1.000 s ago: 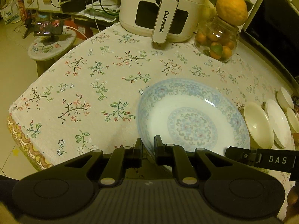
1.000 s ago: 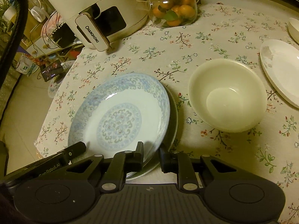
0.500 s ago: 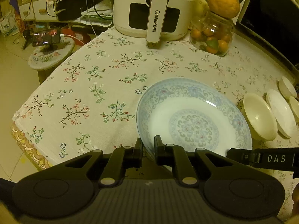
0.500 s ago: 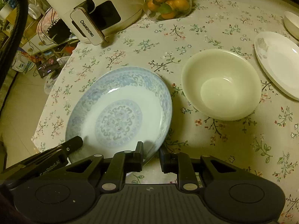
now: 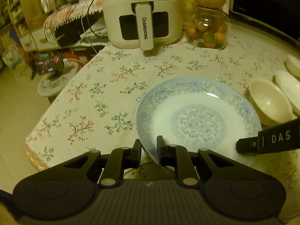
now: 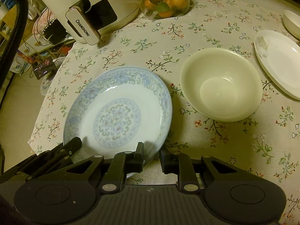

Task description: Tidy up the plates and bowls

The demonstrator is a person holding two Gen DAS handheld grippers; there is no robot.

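Observation:
A blue-patterned plate [image 5: 198, 116] [image 6: 116, 112] lies low over the floral tablecloth [image 5: 103, 97]. My left gripper [image 5: 149, 146] straddles the plate's near rim, one finger outside and one inside; its jaws are opening, with the rim still between the pads. My right gripper [image 6: 151, 153] is shut on the near right part of the same rim. In the left wrist view, a finger of the right gripper [image 5: 271, 140] reaches onto the plate from the right. A cream bowl [image 6: 221, 84] [image 5: 270, 103] stands just right of the plate.
A white plate [image 6: 277, 60] and a small white bowl [image 6: 292, 22] lie further right. A white air fryer [image 5: 140, 15] and a glass jar of oranges [image 5: 206, 31] stand at the back. The table's edge drops to the floor on the left.
The left wrist view has rolled and shifted, so the air fryer now sits near its middle. The left fingers stand slightly wider around the rim. The dark band beside the plate's right edge is gone.

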